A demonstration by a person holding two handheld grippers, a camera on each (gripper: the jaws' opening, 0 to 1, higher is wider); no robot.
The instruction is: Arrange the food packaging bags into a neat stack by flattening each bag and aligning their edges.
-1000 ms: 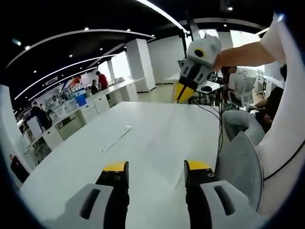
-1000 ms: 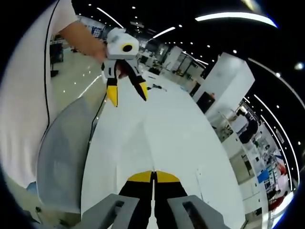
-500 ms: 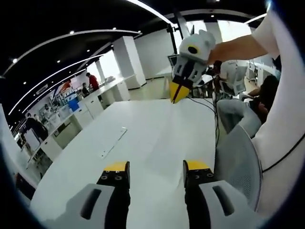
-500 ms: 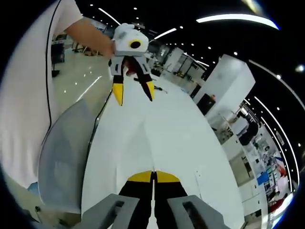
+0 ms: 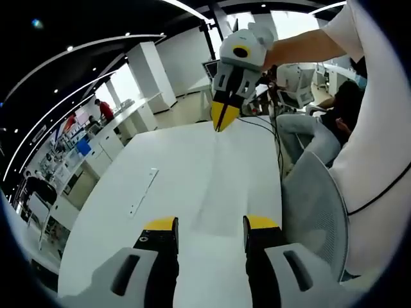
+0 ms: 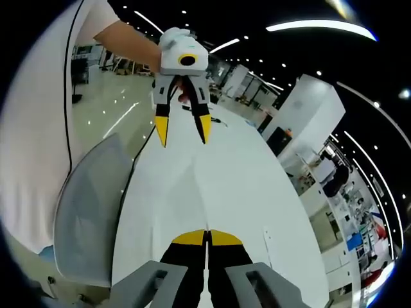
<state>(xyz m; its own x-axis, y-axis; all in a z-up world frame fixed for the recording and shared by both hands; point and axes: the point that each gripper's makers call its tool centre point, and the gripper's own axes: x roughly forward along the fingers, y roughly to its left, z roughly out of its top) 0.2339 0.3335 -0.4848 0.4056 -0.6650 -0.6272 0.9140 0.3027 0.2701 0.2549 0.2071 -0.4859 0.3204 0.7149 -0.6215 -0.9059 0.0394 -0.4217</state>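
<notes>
1. Since a second ago, both grippers have swung so each sits nearer the middle of the other's view.
2. Left gripper [image 5: 209, 234] hovers wide-jawed over the white table [image 5: 186, 179]; right gripper [image 6: 207, 239] is pressed closed, holding nothing.
3. No food packaging bags are visible; both tools are probably held raised at twelve o'clock, idle or ready, with stacking not begun.
4. A grey chair [image 6: 87, 212] stands just beside the table.

Bright ceiling strip lights [image 6: 321, 25], glare on white table [image 5: 186, 186], strong fisheye edge bending.
</notes>
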